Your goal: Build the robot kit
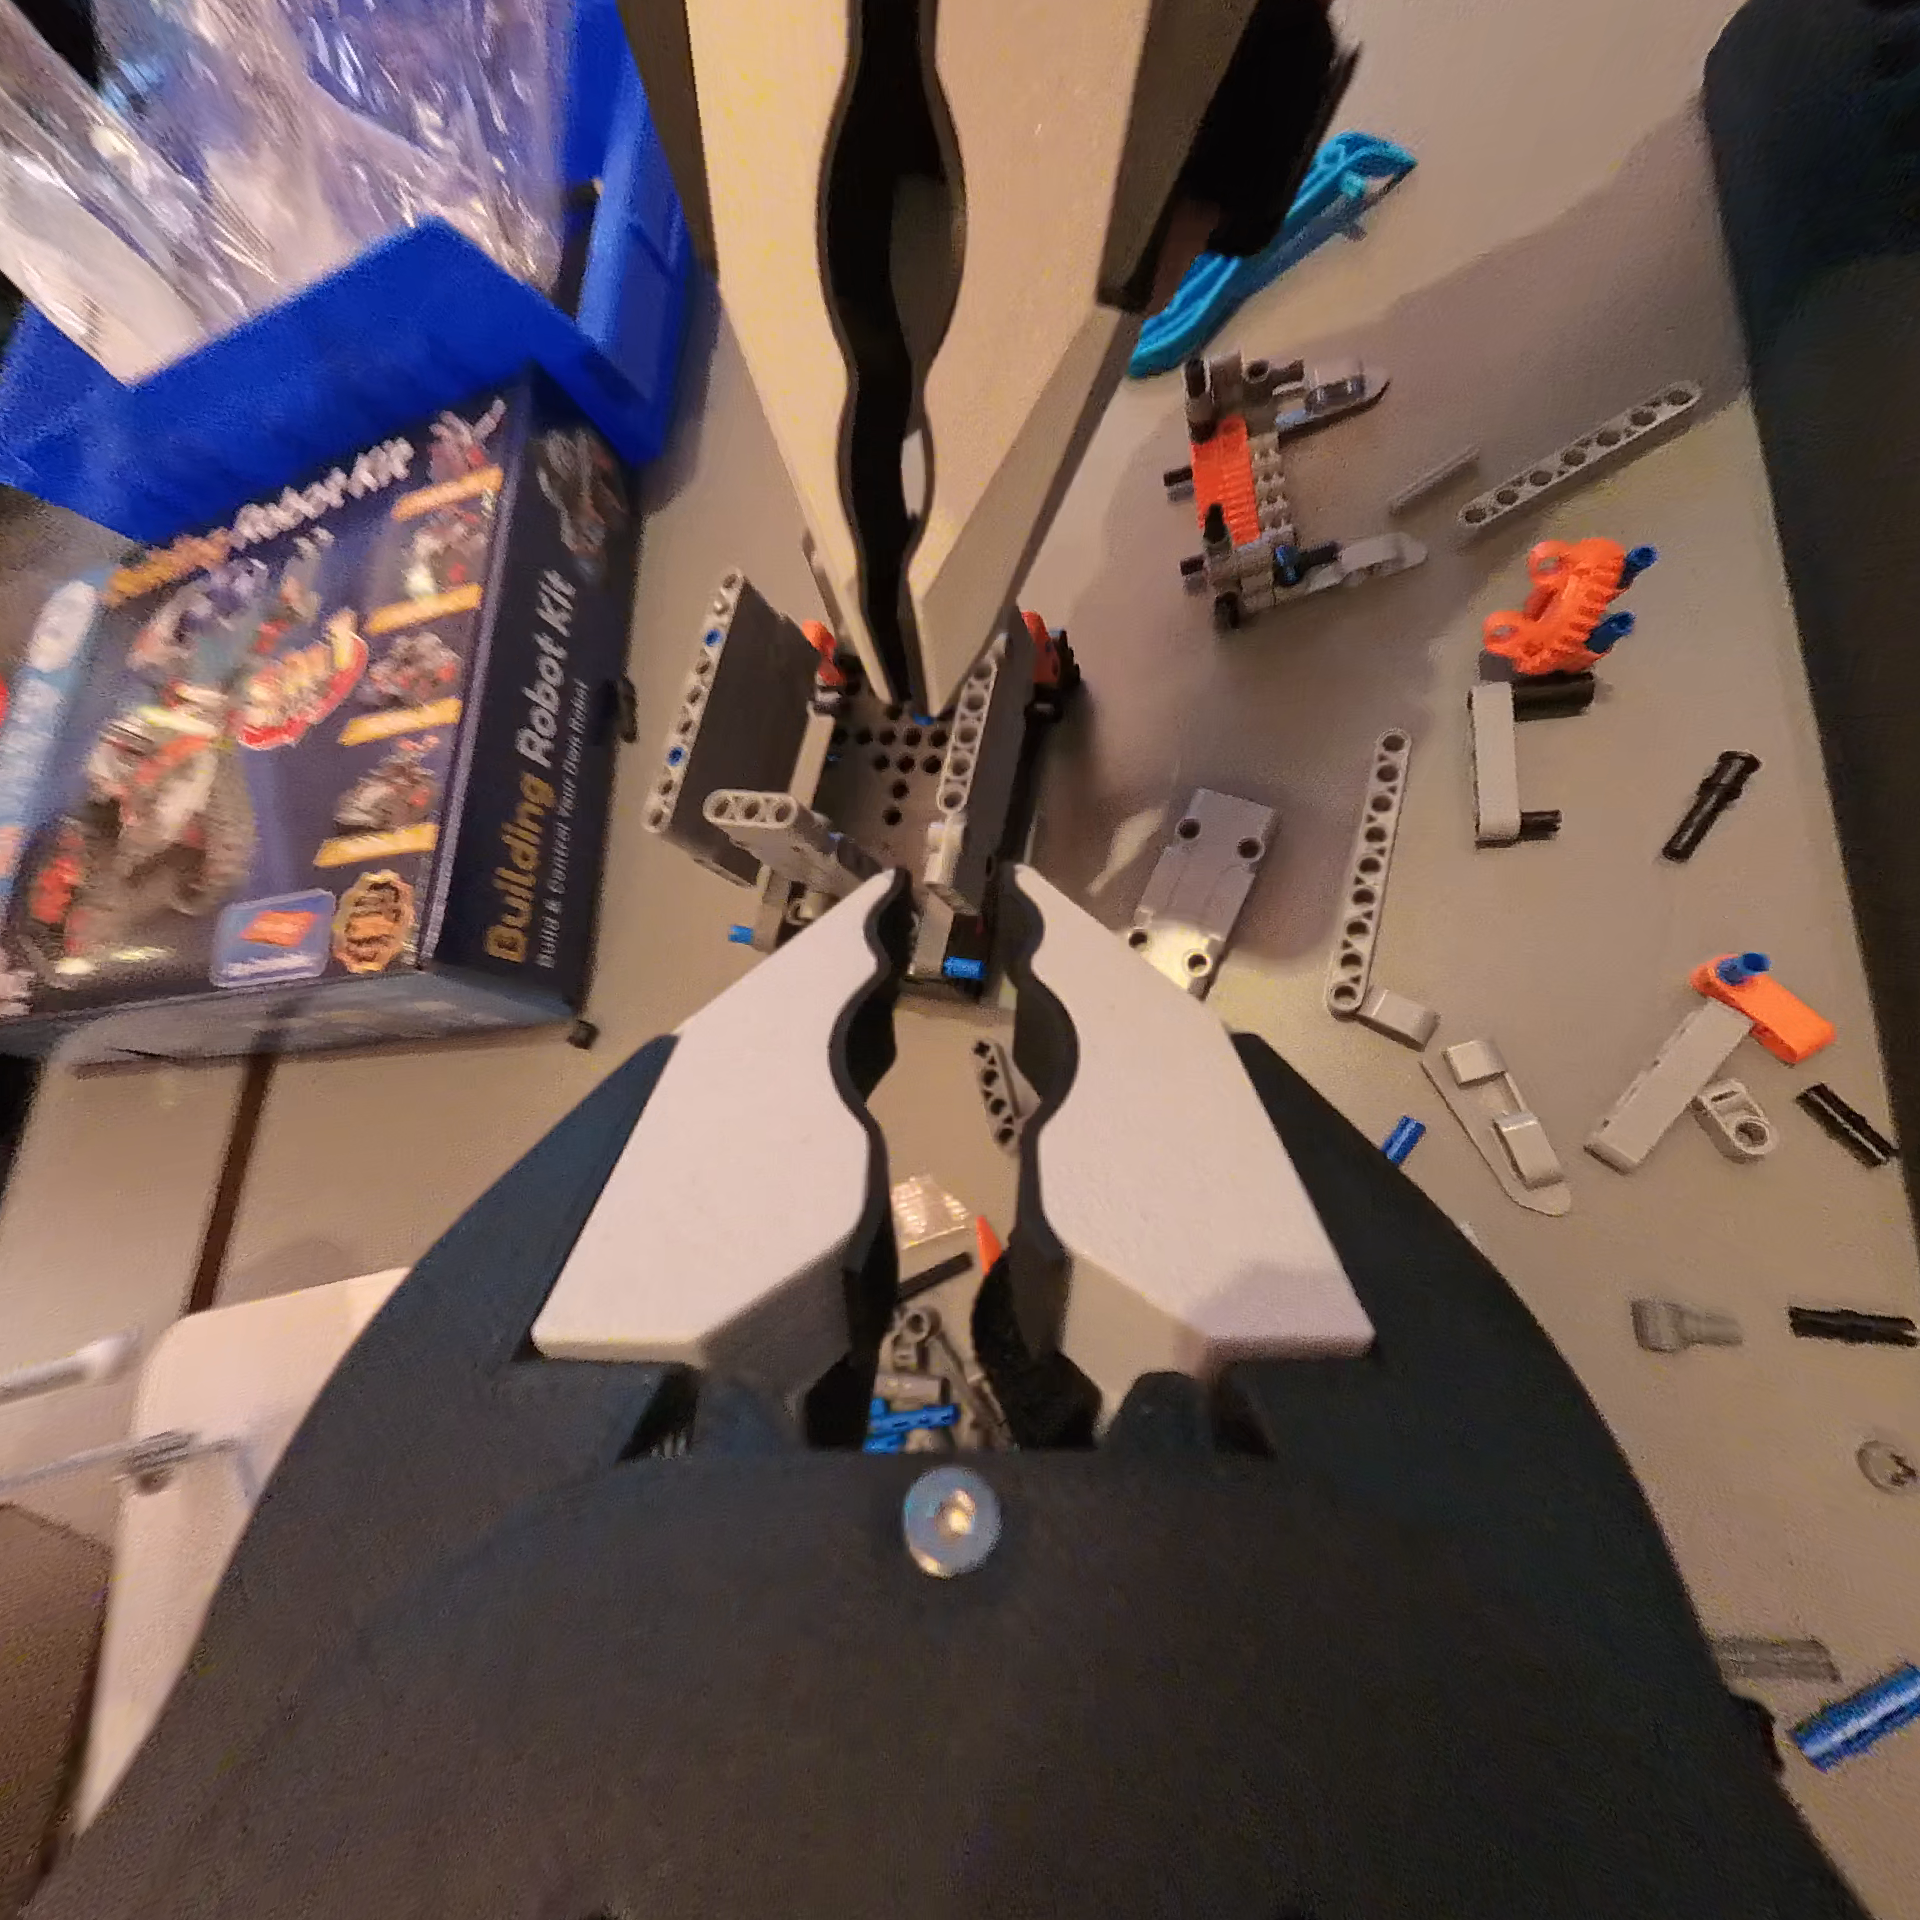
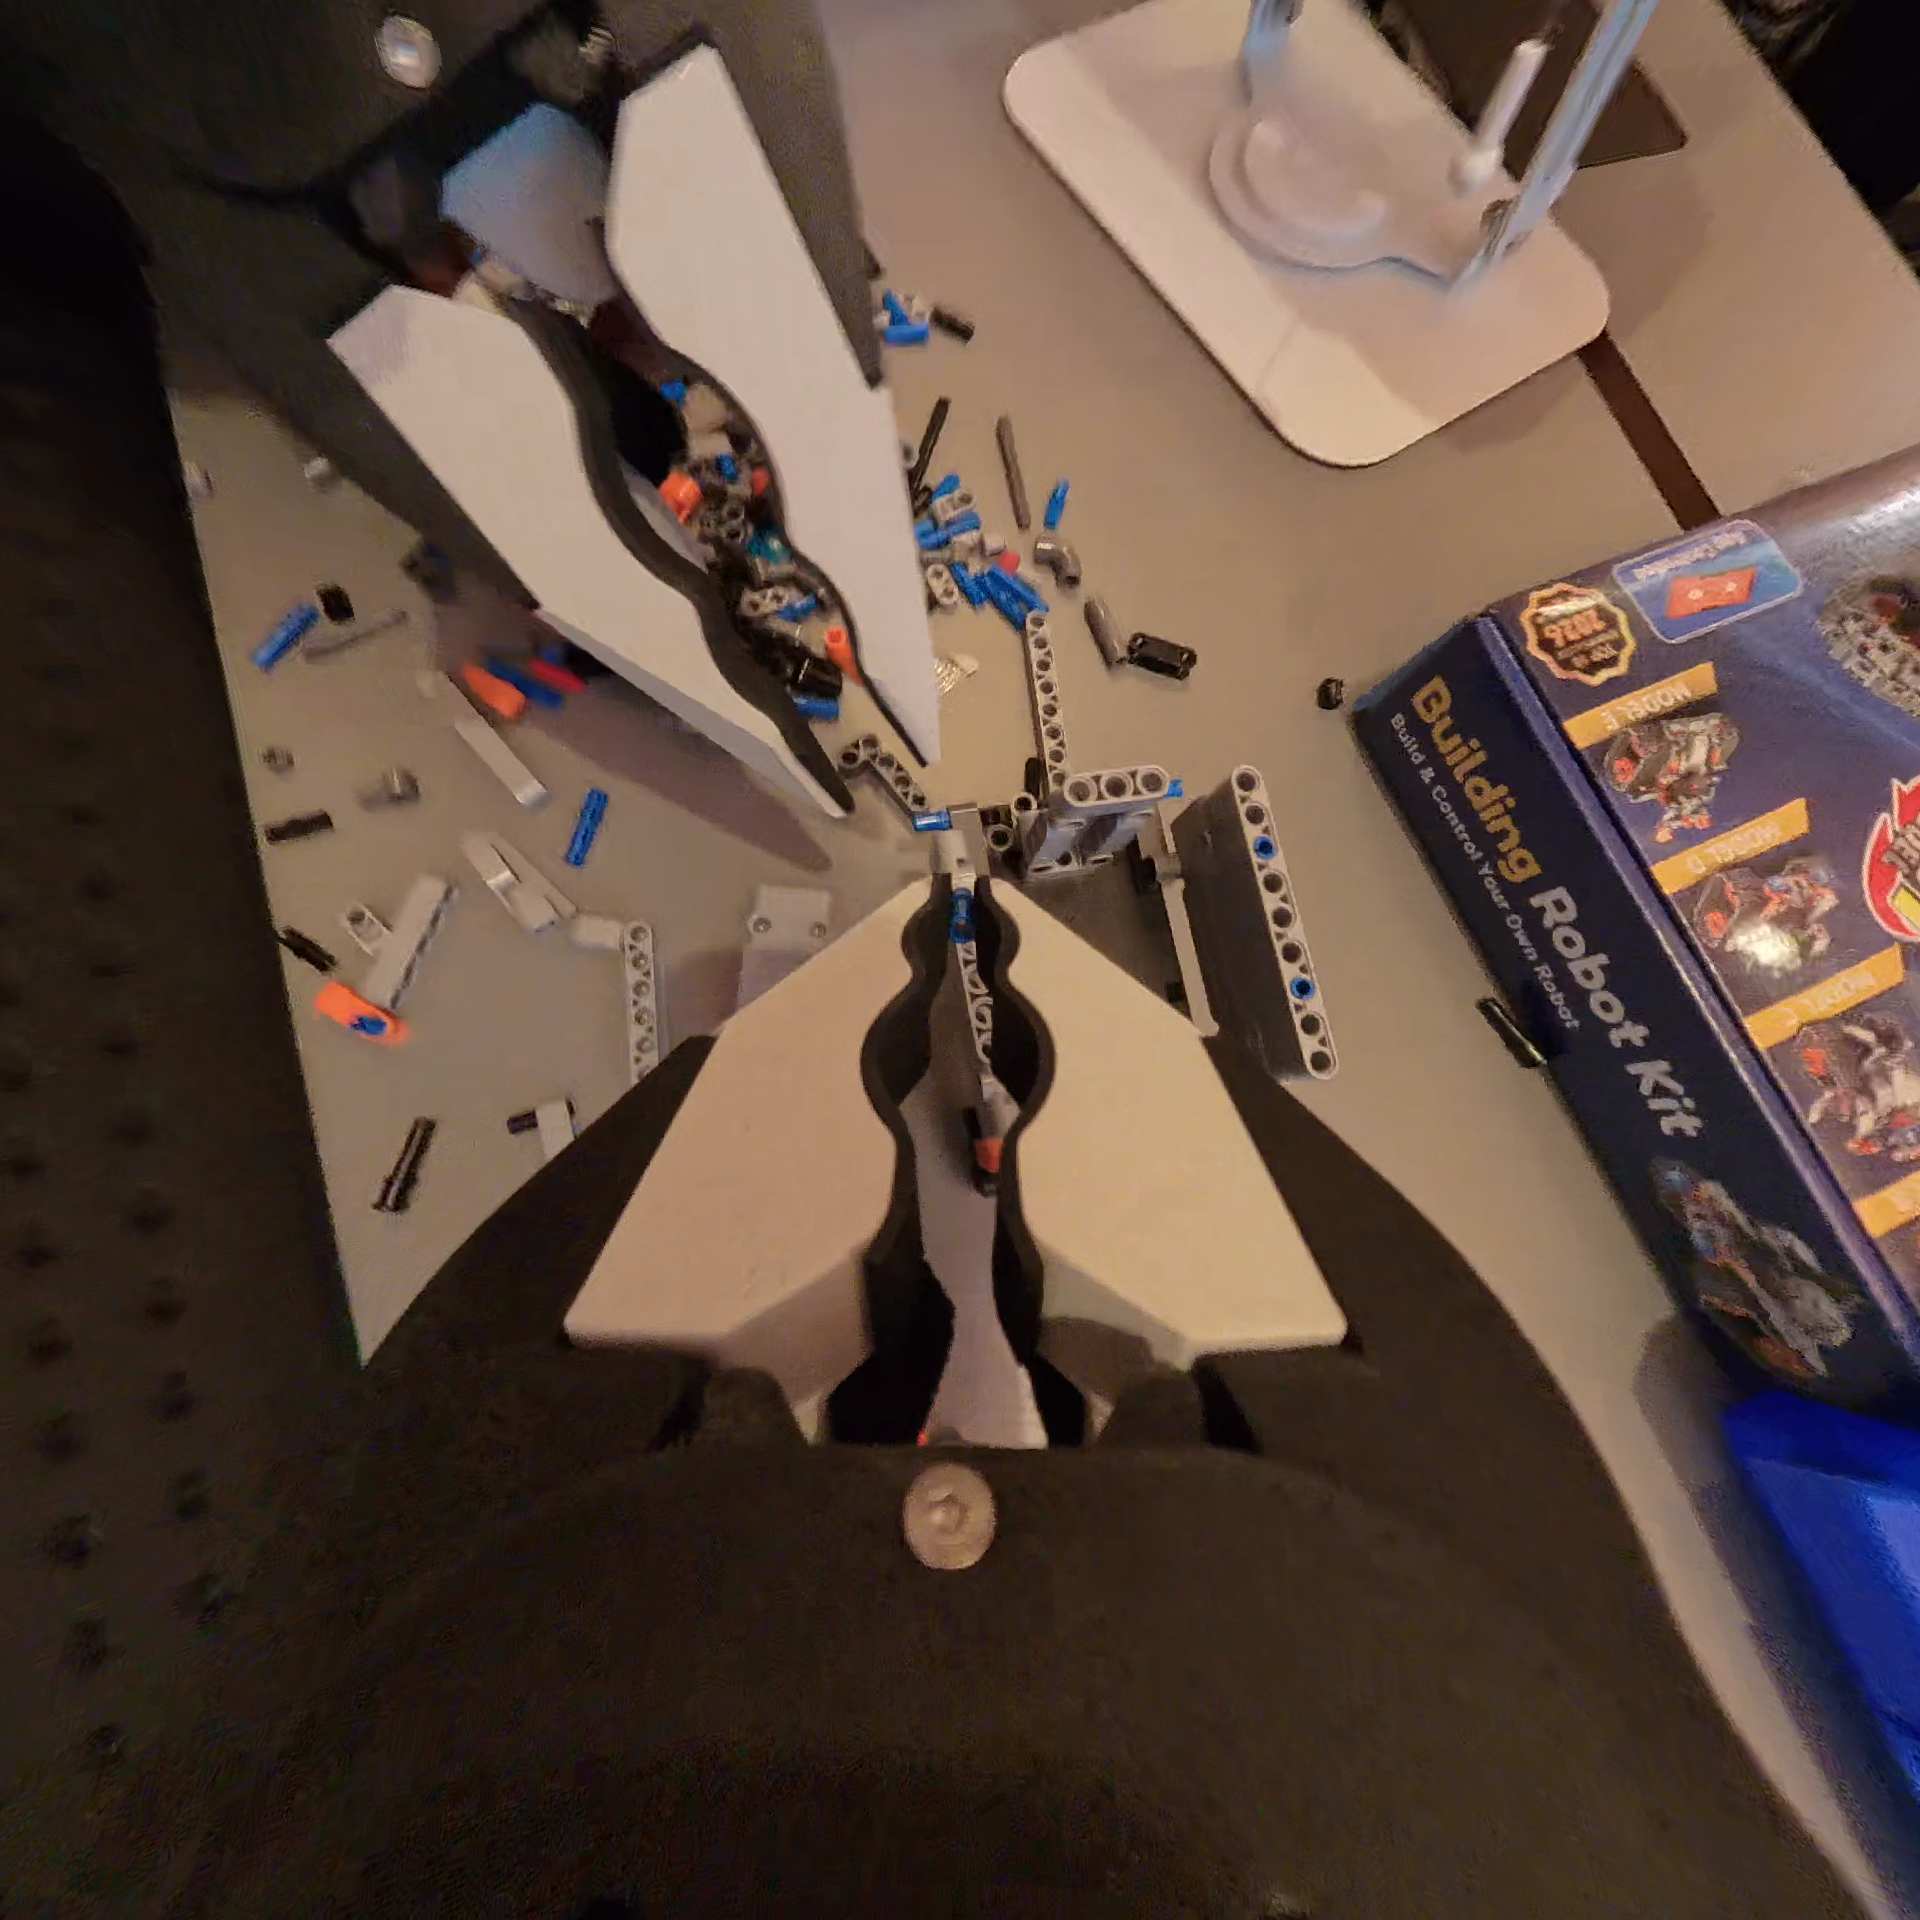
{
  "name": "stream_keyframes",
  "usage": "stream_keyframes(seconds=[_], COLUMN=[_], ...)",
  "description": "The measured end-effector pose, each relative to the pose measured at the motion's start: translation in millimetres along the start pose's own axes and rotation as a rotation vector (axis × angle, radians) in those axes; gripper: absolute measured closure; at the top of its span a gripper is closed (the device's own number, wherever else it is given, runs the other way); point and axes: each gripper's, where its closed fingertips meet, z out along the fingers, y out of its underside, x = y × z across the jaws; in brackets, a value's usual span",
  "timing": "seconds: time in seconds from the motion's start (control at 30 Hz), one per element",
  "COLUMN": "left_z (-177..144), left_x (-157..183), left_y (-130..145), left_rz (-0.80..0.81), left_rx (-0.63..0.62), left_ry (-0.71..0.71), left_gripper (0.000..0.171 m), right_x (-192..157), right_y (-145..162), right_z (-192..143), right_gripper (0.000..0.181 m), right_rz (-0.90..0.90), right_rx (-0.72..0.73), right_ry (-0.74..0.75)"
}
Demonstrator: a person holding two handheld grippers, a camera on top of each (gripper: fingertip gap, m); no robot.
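The model [image 1: 883, 790], a half-built grey block assembly with side beams and blue pins, stands on the table [image 1: 1143, 644] just right of the kit box [image 1: 312, 748] in the left wrist view, and serves as the landmark here. Both grippers meet at it from opposite sides, which looks like one steadying it while the other works on it.

The right gripper [image 2: 961, 883] has its jaws nearly pressed together on a thin grey beam [image 2: 977, 997] along the model's edge; the beam runs down between the fingers, so the pinch appears to hold the model by that edge.

The left gripper [image 1: 951, 883] sits at the model's near end with its jaws a little apart, tips either side of a grey piece with a blue pin; whether the pads actually press it cannot be told.

Right of the model, loose parts lie scattered: a smaller orange-and-grey sub-build [image 1: 1247, 488], an orange gear piece [image 1: 1553, 608], long holed beams and black pins. Beyond the box sits a blue bin [image 1: 343, 343] with clear bags. A white stand base [image 2: 1320, 239] lies on the model's far side in the right wrist view.
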Motion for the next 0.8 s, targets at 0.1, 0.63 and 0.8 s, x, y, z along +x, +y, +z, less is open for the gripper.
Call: stream_keyframes(seconds=[0.1, 0.63, 0.8], left_z=[16, 44, 47], left_x=[5, 5, 4], left_y=[10, 12, 10], left_rz=[-0.055, -0.161, -0.174], left_rx=[-0.012, 0.002, 0.029], left_ry=[0.046, 0.099, 0.115], left_gripper=[0.152, 0.162, 0.164], right_x=[-2, -2, 1], right_y=[4, 21, 24], right_z=[7, 22, 19], right_gripper=[0.179, 0.18, 0.18], right_rz=[-0.067, -0.202, -0.234], right_rx=[-0.045, -0.157, -0.196], right_ry=[-0.017, -0.012, 0.002])
